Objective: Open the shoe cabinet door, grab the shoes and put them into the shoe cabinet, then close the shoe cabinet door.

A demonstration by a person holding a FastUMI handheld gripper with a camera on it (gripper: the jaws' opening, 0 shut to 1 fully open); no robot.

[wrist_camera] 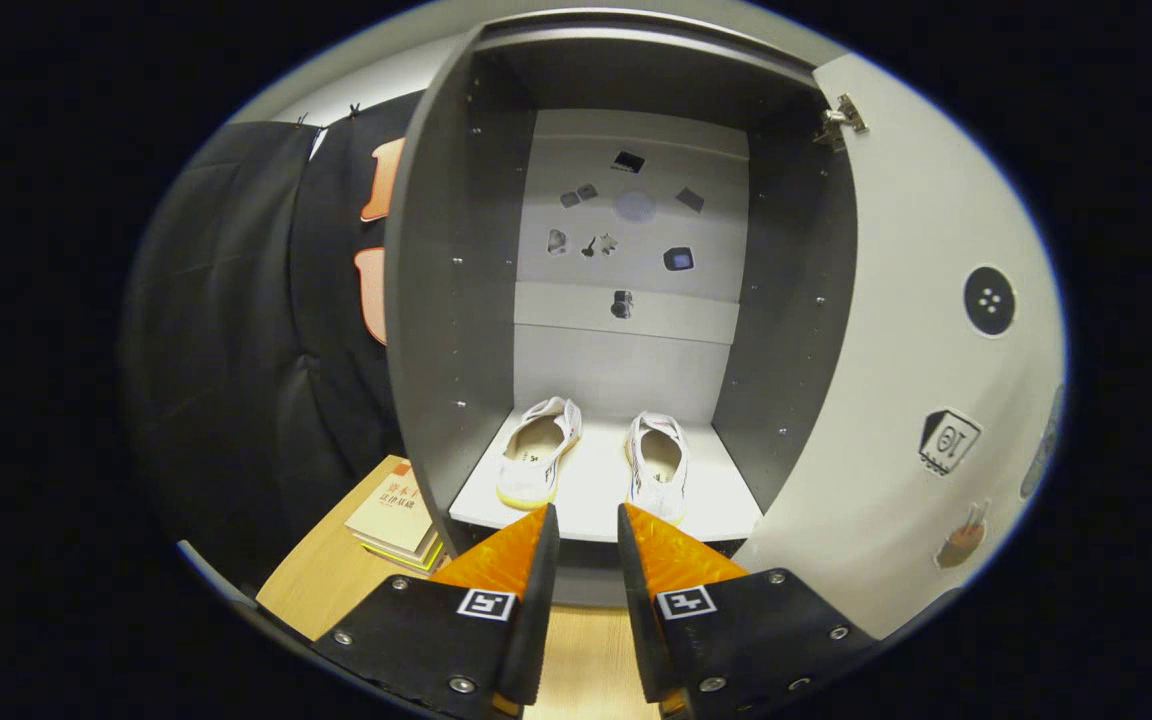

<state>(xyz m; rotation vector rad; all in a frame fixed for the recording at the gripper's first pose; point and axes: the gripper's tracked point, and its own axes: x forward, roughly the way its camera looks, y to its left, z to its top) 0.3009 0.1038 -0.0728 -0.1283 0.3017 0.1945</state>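
Already both shoes sit inside the shoe cabinet [456, 300]: the left shoe [539, 452] and the right shoe [658, 465] rest side by side on its pale bottom shelf [591, 495], in the lower centre of the frame, just beyond the fingertips. The hand-held gripper [588, 525] holds nothing; its 2 fingers stand slightly apart with a narrow gap between them. Each shoe's long axis runs front to back, heels toward the camera and toes pointing at the back panel [626, 240], the left one angled a little to the right. The cabinet door [926, 400] hangs wide open across the right of the frame, its hinge [841, 118] at the upper right. So the loading step looks finished and only the closing remains. That next move probably calls for swinging the hand-held gripper out to the right, behind the door's free edge, and pushing it round toward the opening. A stack of books [398, 515] lies on the bench [336, 590] at lower left.
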